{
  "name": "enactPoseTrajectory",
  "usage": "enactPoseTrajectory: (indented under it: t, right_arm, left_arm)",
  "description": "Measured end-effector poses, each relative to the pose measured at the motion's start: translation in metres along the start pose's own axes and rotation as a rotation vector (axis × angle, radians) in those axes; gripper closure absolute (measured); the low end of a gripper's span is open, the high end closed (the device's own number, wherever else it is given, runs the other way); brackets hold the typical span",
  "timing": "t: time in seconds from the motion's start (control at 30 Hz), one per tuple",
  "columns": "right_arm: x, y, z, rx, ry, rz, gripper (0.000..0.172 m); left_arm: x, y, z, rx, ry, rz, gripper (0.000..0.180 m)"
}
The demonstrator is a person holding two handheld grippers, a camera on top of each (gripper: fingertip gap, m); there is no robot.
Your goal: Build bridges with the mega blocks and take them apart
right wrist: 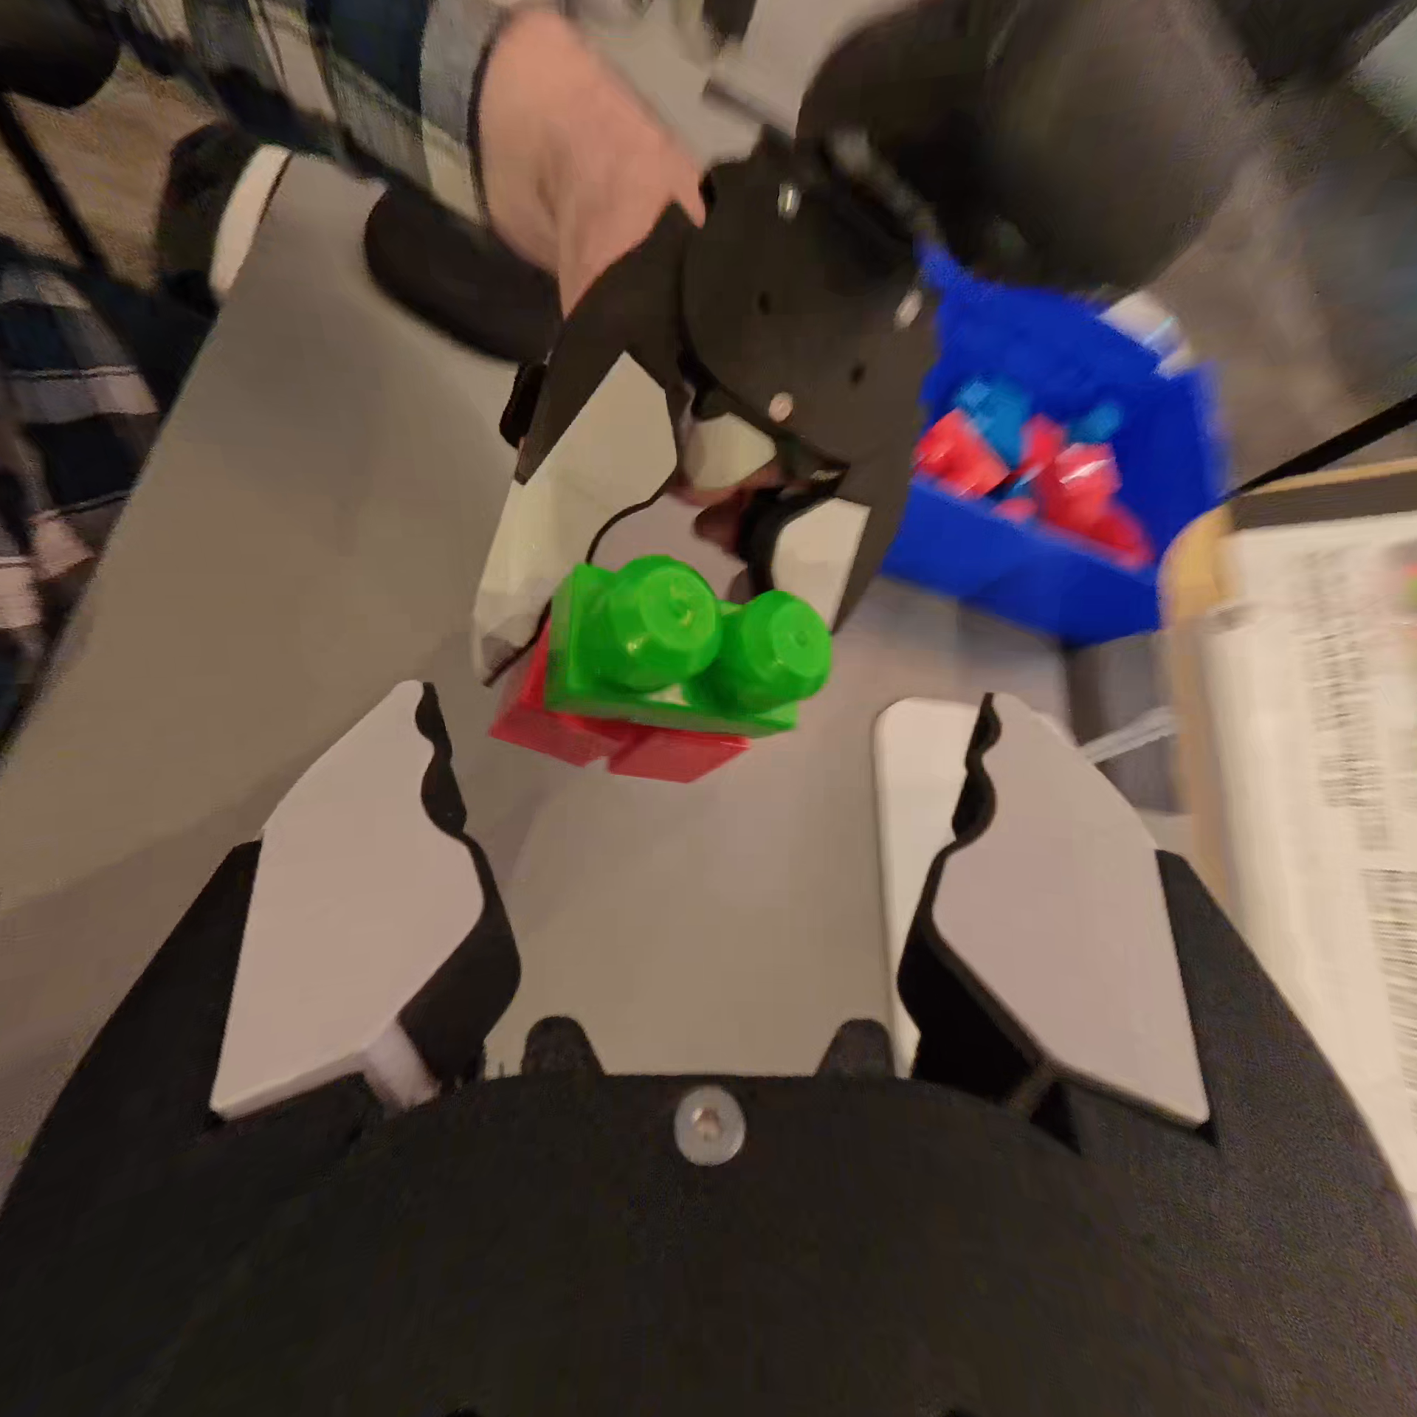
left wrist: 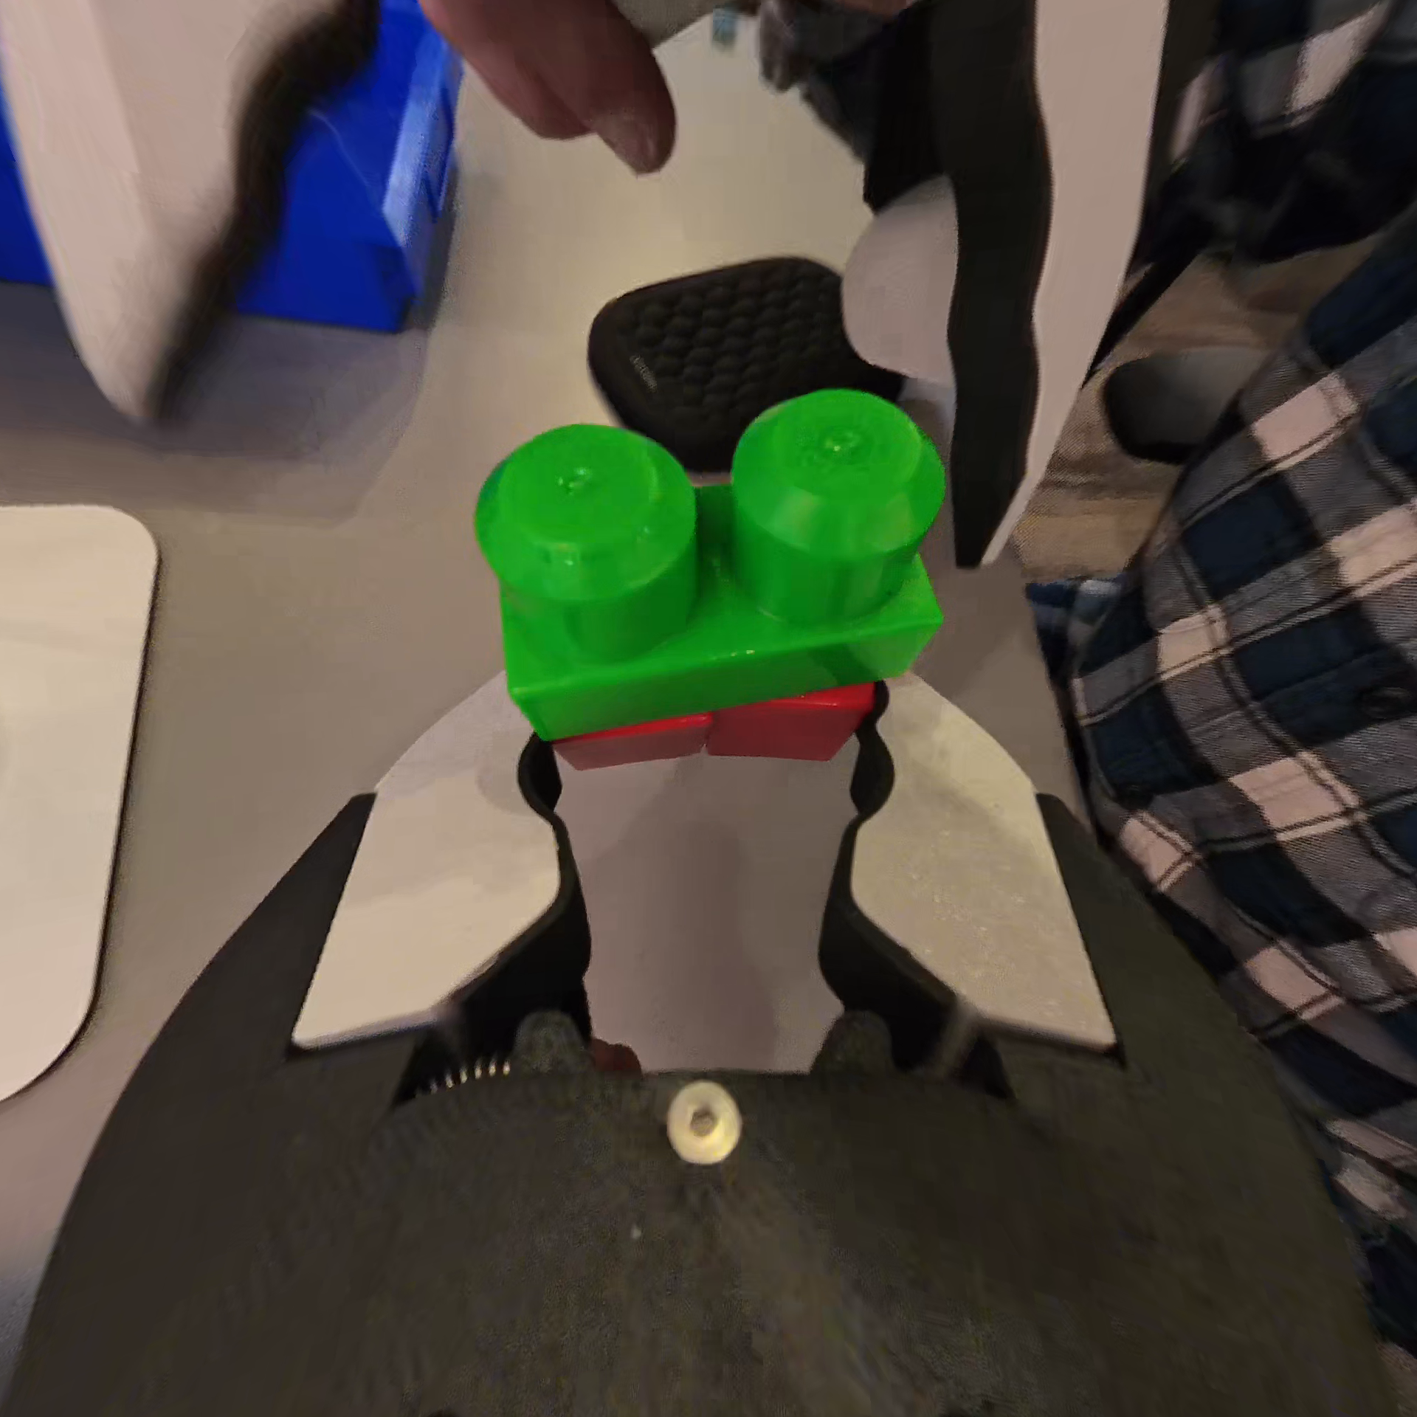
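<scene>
Two red blocks under green block clamped in left jaws; right jaws wide, bare.

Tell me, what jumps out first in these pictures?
A bright green two-stud block stacked on two red blocks, which the left gripper pinches at its fingertips above a pale table. The right gripper gapes open and empty nearby. Behind sits a blue bin of red and blue blocks.

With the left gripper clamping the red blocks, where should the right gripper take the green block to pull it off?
Probably across the green block body's two long flat sides, coming from above the studs: the left gripper holds only the red blocks beneath, and the open right gripper looks wide enough.
</scene>
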State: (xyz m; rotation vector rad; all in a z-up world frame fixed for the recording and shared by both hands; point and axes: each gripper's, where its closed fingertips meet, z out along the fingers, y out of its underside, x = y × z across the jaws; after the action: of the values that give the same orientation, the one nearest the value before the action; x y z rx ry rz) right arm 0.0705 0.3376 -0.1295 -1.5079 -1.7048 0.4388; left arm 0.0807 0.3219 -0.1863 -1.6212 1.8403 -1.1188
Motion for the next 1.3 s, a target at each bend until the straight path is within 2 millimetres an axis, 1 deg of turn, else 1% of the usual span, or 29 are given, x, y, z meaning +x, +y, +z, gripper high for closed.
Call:
enactPoseTrajectory:
  t: [0.07, 0.13, 0.2, 0.27, 0.3, 0.37, 0.4, 0.53, 0.6, 0.63, 0.67, 0.8, 1.0, 1.17, 1.27, 1.3]
  right_arm:
    - [0.008, -0.009, -0.017, 0.072, 0.112, -0.124, 0.043]
    - [0.007, -0.019, -0.026, 0.131, 0.198, -0.239, 0.045]
    - [0.0, -0.029, -0.026, 0.164, 0.237, -0.335, 0.039]
    - [-0.004, -0.036, -0.022, 0.155, 0.293, -0.435, 0.034]
    - [-0.005, -0.038, -0.019, 0.146, 0.309, -0.471, 0.028]
    - [-0.006, -0.045, -0.017, 0.168, 0.319, -0.504, 0.026]
    - [-0.006, -0.045, -0.015, 0.162, 0.316, -0.514, 0.026]
    - [-0.007, -0.05, -0.012, 0.164, 0.303, -0.544, 0.032]
    - [-0.009, -0.053, -0.011, 0.163, 0.315, -0.586, 0.047]
    - [-0.011, -0.055, -0.012, 0.176, 0.311, -0.586, 0.052]
    - [-0.012, -0.056, -0.012, 0.18, 0.311, -0.594, 0.053]
    - [-0.012, -0.057, -0.019, 0.171, 0.321, -0.593, 0.065]
    - [-0.011, -0.053, -0.019, 0.123, 0.304, -0.56, 0.067]
    - [-0.016, -0.05, -0.017, 0.082, 0.259, -0.542, 0.068]
    - [-0.019, -0.052, -0.017, 0.104, 0.244, -0.517, 0.068]
    - [-0.016, -0.053, -0.018, 0.11, 0.258, -0.513, 0.067]
  left_arm:
    - [0.009, -0.01, -0.008, 0.067, 0.098, -0.024, 0.106]
    - [0.015, -0.021, -0.017, 0.123, 0.166, -0.023, 0.106]
    - [0.022, -0.032, -0.025, 0.165, 0.242, -0.014, 0.106]
    - [0.027, -0.042, -0.031, 0.195, 0.304, -0.01, 0.106]
    - [0.029, -0.045, -0.032, 0.192, 0.333, 0.001, 0.106]
    - [0.037, -0.05, -0.034, 0.191, 0.394, 0.025, 0.106]
    - [0.04, -0.052, -0.035, 0.185, 0.42, 0.033, 0.106]
    - [0.049, -0.063, -0.035, 0.172, 0.479, 0.061, 0.106]
    - [0.051, -0.068, -0.034, 0.164, 0.496, 0.071, 0.105]
    - [0.055, -0.07, -0.033, 0.154, 0.514, 0.079, 0.106]
    - [0.056, -0.069, -0.031, 0.134, 0.521, 0.089, 0.105]
    - [0.059, -0.074, -0.034, 0.151, 0.559, 0.084, 0.105]
    - [0.06, -0.072, -0.033, 0.145, 0.593, 0.082, 0.105]
    - [0.064, -0.069, -0.031, 0.13, 0.615, 0.091, 0.105]
    - [0.066, -0.068, -0.031, 0.132, 0.633, 0.095, 0.105]
    - [0.066, -0.07, -0.032, 0.145, 0.638, 0.085, 0.105]
